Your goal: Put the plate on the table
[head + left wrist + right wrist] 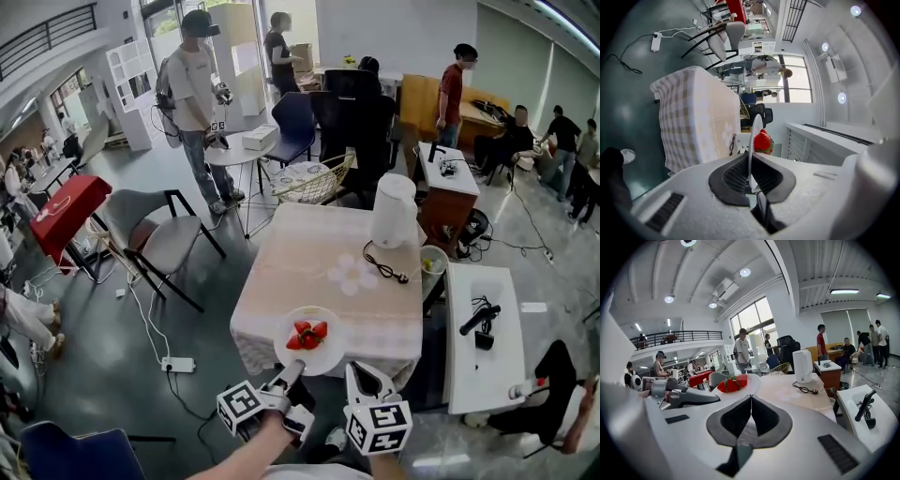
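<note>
Our left gripper (292,367) is clenched on the near rim of the plate (325,360). In the left gripper view the thin white rim stands edge-on between the jaws of the left gripper (750,165), pinched tight. Our right gripper (357,369) sits just beside it on the right, jaws pressed together with nothing between them, as the right gripper view shows (751,402); from there the plate (751,380) lies just ahead and a little to the left, apart from the jaws.

The plate is white and carries a few strawberries (307,335), which sit on the half away from us. It is at the near edge of the table (309,246), partly past that edge on our side; we cannot tell whether it touches the cloth or hangs just above it.

The table wears a pale checked cloth. Toward its far right corner stands a white kettle (394,210), and a black cord (383,267) with a plug lies near it.

Around the table we see a grey chair (150,234) to the left, a power strip (178,364) on the floor, and a white side table (483,366) to the right. Several people stand or sit farther back in the large open room
</note>
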